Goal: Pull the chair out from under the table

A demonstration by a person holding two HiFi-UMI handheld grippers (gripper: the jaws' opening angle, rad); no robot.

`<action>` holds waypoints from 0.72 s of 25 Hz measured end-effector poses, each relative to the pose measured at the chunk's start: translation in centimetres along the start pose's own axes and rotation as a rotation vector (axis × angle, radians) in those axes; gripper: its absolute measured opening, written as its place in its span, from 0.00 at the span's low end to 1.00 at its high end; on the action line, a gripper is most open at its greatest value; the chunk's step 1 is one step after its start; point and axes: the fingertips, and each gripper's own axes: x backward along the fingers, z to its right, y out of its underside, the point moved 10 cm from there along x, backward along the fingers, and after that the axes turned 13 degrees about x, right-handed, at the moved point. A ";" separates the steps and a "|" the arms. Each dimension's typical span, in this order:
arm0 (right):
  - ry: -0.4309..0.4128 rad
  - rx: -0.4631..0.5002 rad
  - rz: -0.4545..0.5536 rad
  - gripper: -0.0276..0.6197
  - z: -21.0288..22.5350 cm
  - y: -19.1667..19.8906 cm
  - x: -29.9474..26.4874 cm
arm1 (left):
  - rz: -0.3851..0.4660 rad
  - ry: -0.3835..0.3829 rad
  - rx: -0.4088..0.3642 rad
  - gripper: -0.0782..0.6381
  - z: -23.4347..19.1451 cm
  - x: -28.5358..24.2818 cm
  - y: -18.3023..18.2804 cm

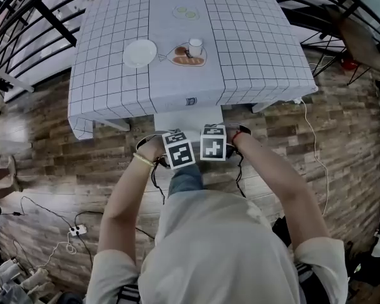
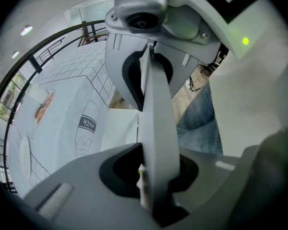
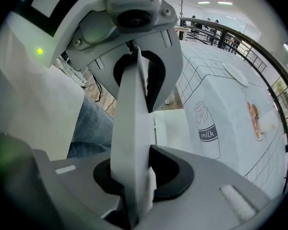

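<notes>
L tongs (image 1: 178, 151) & R tongs (image 1: 213, 143) clamped on chair (image 1: 187, 118) back edge, seat part under table (image 1: 114, 87)

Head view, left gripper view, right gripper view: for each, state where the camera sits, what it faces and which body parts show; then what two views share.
Head view: on the person's head, steeply down at table, chair; arms, torso, left claw, right claw.
Left gripper view: rides the left claw, along jaws shut on the chair back; jeans leg.
Right gripper view: rides the right claw, same grip; jeans leg.
Shared: both gripper views show the milk-bottle drawing.
</notes>
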 end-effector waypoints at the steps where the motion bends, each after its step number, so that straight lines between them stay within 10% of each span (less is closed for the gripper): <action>1: 0.000 0.000 0.001 0.16 -0.4 0.0 0.0 | -0.001 0.000 0.000 0.23 0.4 0.0 0.0; 18: -0.005 0.009 -0.005 0.16 -5.8 -0.7 -0.3 | 0.001 0.002 0.012 0.23 5.8 -0.5 0.9</action>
